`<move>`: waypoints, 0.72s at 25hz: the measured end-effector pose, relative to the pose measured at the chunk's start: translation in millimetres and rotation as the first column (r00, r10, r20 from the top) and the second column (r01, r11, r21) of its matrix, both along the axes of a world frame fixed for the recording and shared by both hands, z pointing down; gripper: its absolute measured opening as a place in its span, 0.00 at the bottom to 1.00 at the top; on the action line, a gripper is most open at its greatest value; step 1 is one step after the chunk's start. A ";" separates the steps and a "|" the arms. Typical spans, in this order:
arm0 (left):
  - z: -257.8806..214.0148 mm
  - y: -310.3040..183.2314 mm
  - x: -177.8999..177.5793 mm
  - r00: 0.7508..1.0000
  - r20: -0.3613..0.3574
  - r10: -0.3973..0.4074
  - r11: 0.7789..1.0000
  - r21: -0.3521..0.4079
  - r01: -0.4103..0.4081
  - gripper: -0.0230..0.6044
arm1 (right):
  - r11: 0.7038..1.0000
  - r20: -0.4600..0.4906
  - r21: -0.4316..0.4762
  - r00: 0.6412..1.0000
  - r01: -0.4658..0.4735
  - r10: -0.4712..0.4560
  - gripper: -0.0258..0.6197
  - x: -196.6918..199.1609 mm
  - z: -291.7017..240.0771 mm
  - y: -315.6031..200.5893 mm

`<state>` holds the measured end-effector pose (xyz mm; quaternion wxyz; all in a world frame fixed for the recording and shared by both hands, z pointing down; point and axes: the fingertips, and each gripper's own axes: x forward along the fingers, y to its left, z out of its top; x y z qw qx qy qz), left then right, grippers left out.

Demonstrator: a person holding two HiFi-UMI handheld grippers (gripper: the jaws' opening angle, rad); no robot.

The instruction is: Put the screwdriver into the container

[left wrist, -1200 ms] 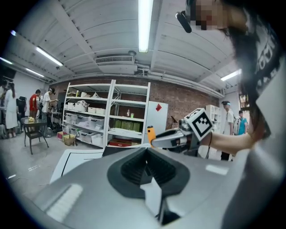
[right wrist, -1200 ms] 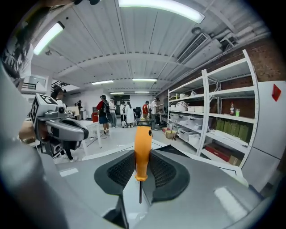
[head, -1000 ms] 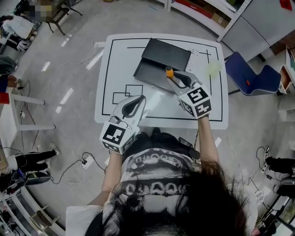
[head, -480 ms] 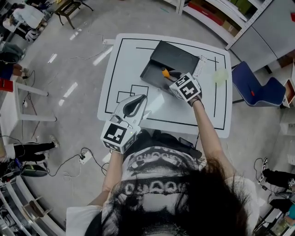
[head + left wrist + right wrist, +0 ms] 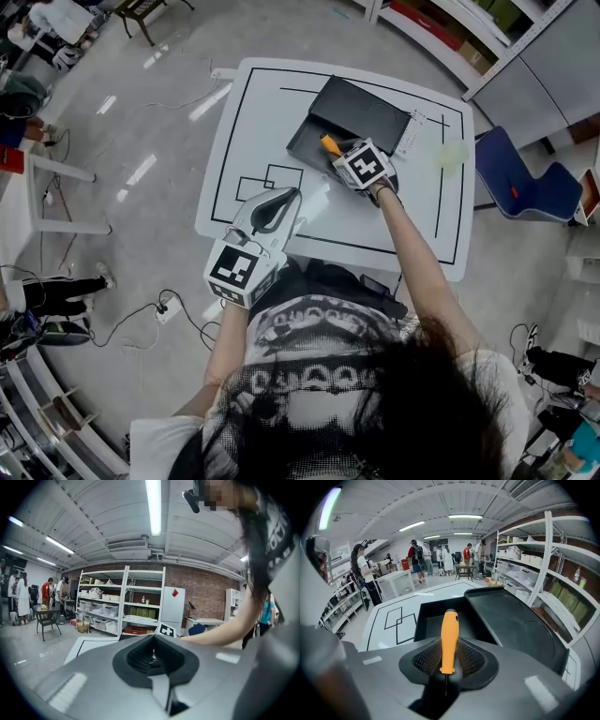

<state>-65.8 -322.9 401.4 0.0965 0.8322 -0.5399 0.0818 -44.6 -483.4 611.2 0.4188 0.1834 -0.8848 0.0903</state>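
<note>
In the head view a black container (image 5: pixel 300 150) stands open on the white table (image 5: pixel 412 225), its lid (image 5: pixel 366 108) laid back behind it. My right gripper (image 5: pixel 341 156) is shut on the screwdriver (image 5: pixel 330 145), whose orange handle sticks out over the container's near corner. The right gripper view shows the screwdriver (image 5: pixel 449 630) clamped between the pads of the right gripper (image 5: pixel 449 645), handle forward over the container's hollow (image 5: pixel 423 620), with the lid (image 5: pixel 511 616) to the right. My left gripper (image 5: pixel 287 195) hangs at the table's near edge, shut and empty; in its own view the left gripper (image 5: pixel 153 638) points level at shelving.
Black square outlines (image 5: pixel 265 180) are drawn on the table left of the container. A pale green object (image 5: pixel 452 155) and a printed strip (image 5: pixel 411 134) lie at the right. A blue chair (image 5: pixel 525 183) stands beside the table. People stand far off (image 5: pixel 417 555).
My right gripper has carried the screwdriver away from me and down, from the table's middle to just over the container. The left gripper has stayed put.
</note>
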 end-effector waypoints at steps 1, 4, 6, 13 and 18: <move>0.8 -0.1 -0.2 1.000 -0.001 0.000 1.000 -0.002 0.000 0.04 | 1.000 -0.005 -0.006 1.000 -0.009 0.009 0.21 -0.6 4.2 -0.8; 3.1 0.2 -1.9 1.000 0.000 -0.001 1.000 -0.006 0.001 0.04 | 0.999 -0.023 -0.018 0.999 -0.032 0.031 0.21 -1.9 16.7 -3.9; 3.7 0.8 -2.9 1.000 -0.001 -0.005 1.000 -0.007 0.005 0.04 | 0.999 -0.041 -0.013 0.998 -0.041 0.041 0.21 -2.5 20.5 -6.9; 5.0 2.6 -6.5 1.000 -0.001 -0.006 1.000 -0.007 0.006 0.04 | 0.995 -0.147 -0.084 0.988 -0.056 0.043 0.24 -2.9 42.7 -3.5; 4.2 9.4 -7.5 1.000 -0.004 -0.007 1.000 -0.008 0.007 0.04 | 0.998 -0.099 -0.020 0.994 -0.054 0.052 0.28 -3.0 27.6 -7.2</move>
